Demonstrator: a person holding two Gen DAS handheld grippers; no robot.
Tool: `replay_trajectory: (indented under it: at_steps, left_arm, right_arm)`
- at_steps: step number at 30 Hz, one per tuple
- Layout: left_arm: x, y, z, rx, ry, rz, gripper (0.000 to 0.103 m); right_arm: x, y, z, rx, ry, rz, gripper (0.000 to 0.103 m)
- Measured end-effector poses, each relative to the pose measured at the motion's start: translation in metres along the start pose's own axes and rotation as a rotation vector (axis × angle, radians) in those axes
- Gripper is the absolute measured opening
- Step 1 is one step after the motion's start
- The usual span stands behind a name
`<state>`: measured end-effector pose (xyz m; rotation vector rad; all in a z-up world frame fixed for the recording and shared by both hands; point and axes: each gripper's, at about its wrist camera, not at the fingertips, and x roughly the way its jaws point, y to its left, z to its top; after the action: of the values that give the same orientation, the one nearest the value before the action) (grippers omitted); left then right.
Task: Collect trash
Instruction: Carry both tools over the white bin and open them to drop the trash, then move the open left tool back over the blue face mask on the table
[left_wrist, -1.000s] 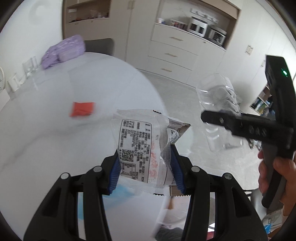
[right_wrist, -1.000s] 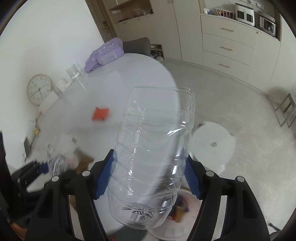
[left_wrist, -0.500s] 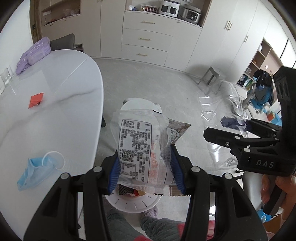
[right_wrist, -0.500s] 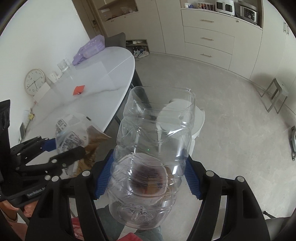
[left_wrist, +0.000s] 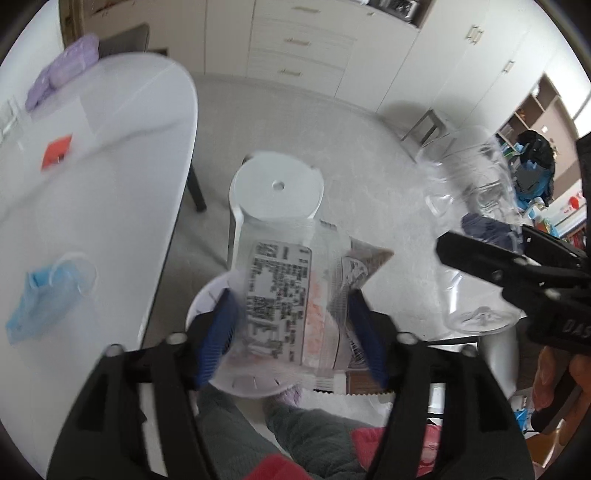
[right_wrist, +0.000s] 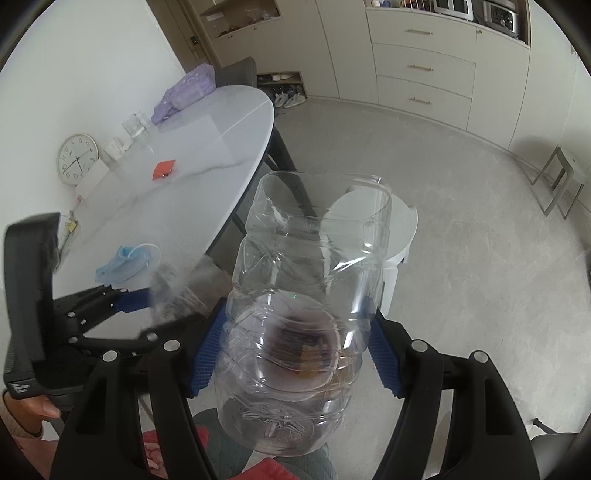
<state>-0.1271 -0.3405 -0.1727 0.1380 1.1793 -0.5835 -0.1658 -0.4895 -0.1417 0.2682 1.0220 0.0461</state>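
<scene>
My left gripper (left_wrist: 291, 332) is shut on a clear snack wrapper (left_wrist: 284, 295) with a printed label, held in the air over the floor beside the table. My right gripper (right_wrist: 295, 354) is shut on a crushed clear plastic bottle (right_wrist: 310, 280); the bottle also shows at the right of the left wrist view (left_wrist: 476, 236). The left gripper with the wrapper shows blurred at the left of the right wrist view (right_wrist: 147, 299). A blue face mask (left_wrist: 44, 295) and a red wrapper (left_wrist: 56, 151) lie on the white table (left_wrist: 110, 177).
A white round stool (left_wrist: 277, 192) stands on the floor just past the wrapper. A purple bag (right_wrist: 184, 92), glasses (right_wrist: 135, 125) and a clock (right_wrist: 77, 158) sit at the table's far side. Cabinets line the back wall. A small grey stool (right_wrist: 565, 173) stands right.
Both grippers have swung away from the table toward the floor and stool, each keeping its hold. The table now lies at the left of both views.
</scene>
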Motion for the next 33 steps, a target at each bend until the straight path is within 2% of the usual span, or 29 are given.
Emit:
replay_trajectory:
  at_steps: [2,6,13,15,22,24,26,33]
  left_arm:
    - [0.004,-0.001,-0.001,-0.019,0.012,0.018,0.083]
    - [0.004,0.006,0.003,-0.040,0.018,0.029,0.086]
    - [-0.013,0.013,0.004,-0.057,-0.025,0.047,0.090]
    - [-0.017,0.016,0.004,-0.059,-0.030,0.063,0.094]
    - [-0.034,0.032,0.006,-0.099,-0.053,0.083,0.095]
    - [-0.037,0.038,0.005,-0.113,-0.058,0.091,0.095]
    - [-0.039,0.042,0.003,-0.123,-0.062,0.098,0.095]
    - [-0.050,0.053,-0.002,-0.154,-0.079,0.117,0.095]
  right_arm:
    - [0.003,-0.002,-0.001,0.006,0.008,0.000,0.070]
    - [0.008,-0.004,-0.002,0.019,0.023,0.007,0.070]
    - [0.012,-0.006,-0.001,0.019,0.035,0.012,0.070]
    - [0.014,-0.005,-0.002,0.018,0.039,0.015,0.070]
    - [0.032,0.007,-0.005,-0.016,0.083,0.043,0.072]
    - [0.046,0.017,-0.009,-0.045,0.130,0.071,0.079]
    - [0.059,0.026,-0.014,-0.063,0.160,0.062,0.101]
    - [0.083,0.032,-0.022,-0.048,0.216,0.009,0.101]
